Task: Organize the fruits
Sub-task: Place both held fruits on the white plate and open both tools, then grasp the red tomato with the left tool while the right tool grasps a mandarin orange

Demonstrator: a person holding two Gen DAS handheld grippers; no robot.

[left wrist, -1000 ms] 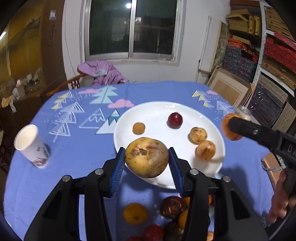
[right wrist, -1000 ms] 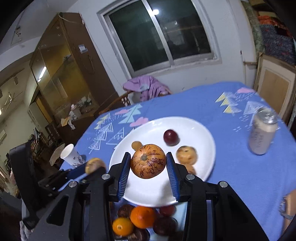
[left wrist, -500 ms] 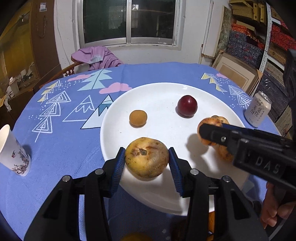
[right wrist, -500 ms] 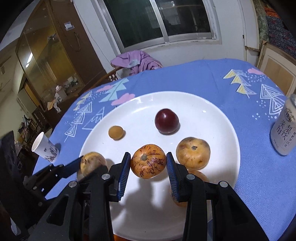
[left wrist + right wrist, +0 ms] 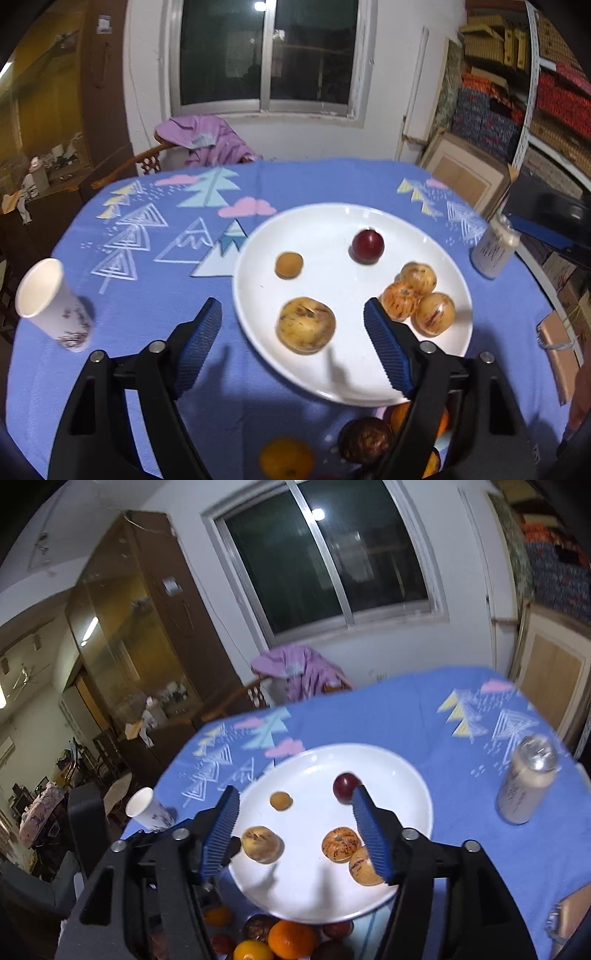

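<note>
A white plate [image 5: 332, 221] [image 5: 406, 775] on the blue tablecloth holds a large yellow-brown fruit [image 5: 306, 325] [image 5: 260, 844], an orange streaked fruit [image 5: 399, 304] [image 5: 340, 843], two more streaked fruits [image 5: 434, 314] [image 5: 418, 277], a dark red plum [image 5: 367, 246] [image 5: 345, 788] and a small brown fruit [image 5: 289, 264] [image 5: 280, 800]. My left gripper [image 5: 292, 332] is open and empty, raised around the yellow-brown fruit. My right gripper [image 5: 295, 827] is open and empty above the plate. A pile of oranges and dark fruits [image 5: 288, 939] [image 5: 364, 439] lies at the near edge.
A paper cup [image 5: 50, 304] [image 5: 147, 809] stands at the left of the table. A drink can [image 5: 493, 251] [image 5: 526, 779] stands at the right. A chair with purple cloth [image 5: 207, 142] is behind the table. Boxes and shelves [image 5: 524, 92] are at the right.
Both grippers opened and let their fruits down onto the plate, then drew back and up. The yellow-brown fruit and the orange streaked fruit now rest on the plate.
</note>
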